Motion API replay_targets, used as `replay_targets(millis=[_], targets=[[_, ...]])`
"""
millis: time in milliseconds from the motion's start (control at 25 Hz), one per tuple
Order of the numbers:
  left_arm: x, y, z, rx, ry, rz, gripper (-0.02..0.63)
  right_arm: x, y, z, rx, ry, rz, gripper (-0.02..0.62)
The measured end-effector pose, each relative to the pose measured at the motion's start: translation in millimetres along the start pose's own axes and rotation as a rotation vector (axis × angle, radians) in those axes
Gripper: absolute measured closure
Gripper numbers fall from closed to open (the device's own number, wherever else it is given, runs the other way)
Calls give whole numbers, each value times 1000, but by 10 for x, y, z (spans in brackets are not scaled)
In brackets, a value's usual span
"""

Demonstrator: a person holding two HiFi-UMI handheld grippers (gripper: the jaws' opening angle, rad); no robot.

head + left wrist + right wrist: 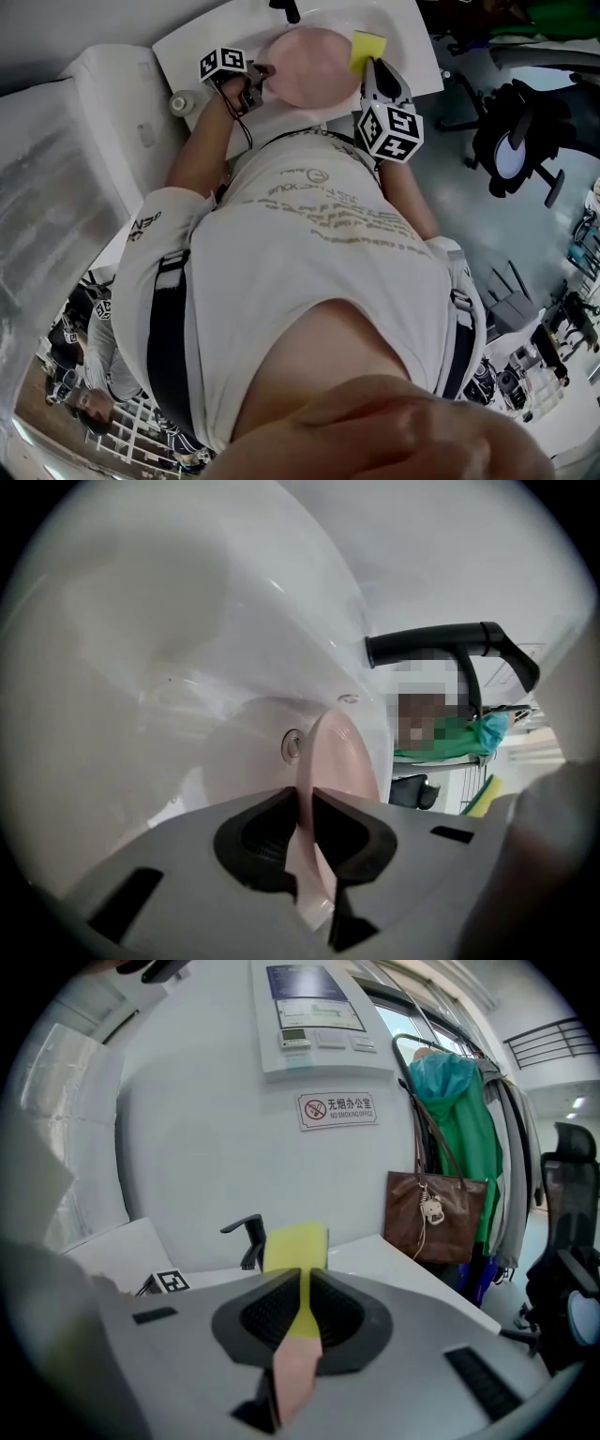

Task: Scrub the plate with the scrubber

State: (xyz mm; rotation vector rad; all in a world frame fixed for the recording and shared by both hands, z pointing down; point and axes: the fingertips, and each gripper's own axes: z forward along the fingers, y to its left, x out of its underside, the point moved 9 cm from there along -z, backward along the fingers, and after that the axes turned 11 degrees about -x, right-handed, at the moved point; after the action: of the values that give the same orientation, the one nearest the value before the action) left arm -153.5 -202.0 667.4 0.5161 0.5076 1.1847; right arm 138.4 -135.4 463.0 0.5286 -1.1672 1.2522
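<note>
A pink plate (309,75) stands on edge over the white sink (187,47). My left gripper (255,80) is shut on its left rim; in the left gripper view the plate (337,752) runs edge-on between the dark pads of the left gripper (305,817). The yellow scrubber (366,47) is at the plate's right side, with my right gripper (368,67) shut on it. In the right gripper view the scrubber (295,1246) sticks up from between the jaws of the right gripper (302,1288), and a pink strip shows below them.
A black faucet (441,639) rises behind the basin, and the drain (292,745) lies just beyond the plate. A brown bag (436,1213) and a green coat (459,1119) hang at the right. A black office chair (516,141) stands on the floor to the right.
</note>
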Motion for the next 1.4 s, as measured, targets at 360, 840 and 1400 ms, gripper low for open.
replay_targets(millis=[360,840,1400], targets=[[96,-197,-129,33,-127,13,557,40,0,45,-20,35,-4,552],[271,-610,-297,176,-157,127,557,92,-50,112,-32,75,11,552],[438,-746,-468,225,-197,206,555,271,-202,228,174,364,96,554]])
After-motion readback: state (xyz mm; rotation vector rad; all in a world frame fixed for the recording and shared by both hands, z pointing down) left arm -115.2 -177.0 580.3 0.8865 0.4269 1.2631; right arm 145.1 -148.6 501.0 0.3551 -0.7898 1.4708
